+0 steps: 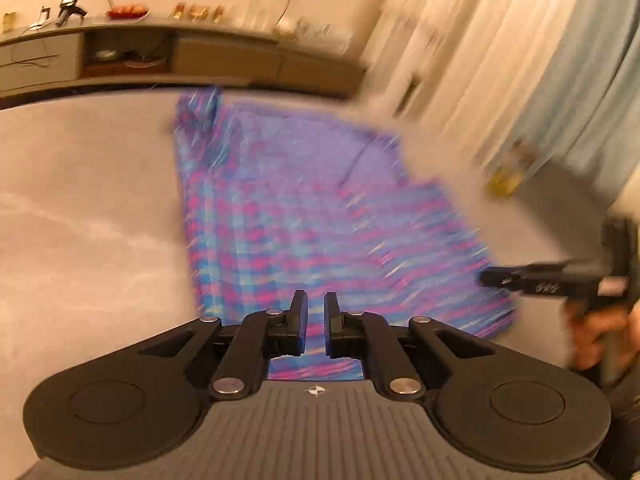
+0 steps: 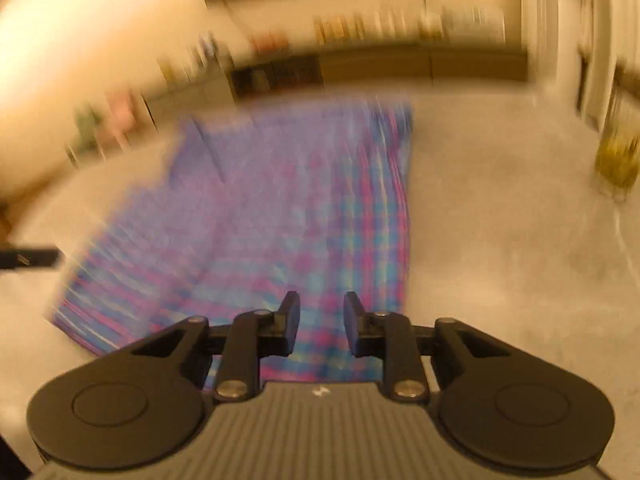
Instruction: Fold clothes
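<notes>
A blue, pink and purple plaid garment [image 1: 288, 216] lies flat and partly folded on the pale table [image 1: 88, 208]. My left gripper [image 1: 316, 312] hovers over its near edge, jaws a little apart and holding nothing. The right gripper [image 1: 500, 280] shows at the garment's right edge in the left wrist view. In the right wrist view the same garment [image 2: 280, 216] lies ahead, and my right gripper [image 2: 322, 312] is open and empty above its near edge. The tip of the left gripper [image 2: 32, 258] shows at the far left. Both views are motion-blurred.
A long sideboard [image 1: 224, 60] with small items stands behind the table. Pale curtains [image 1: 520, 60] hang at the right. A yellowish glass jar [image 2: 616, 160] stands on the table [image 2: 500, 240] at the far right; it also shows in the left wrist view [image 1: 506, 180].
</notes>
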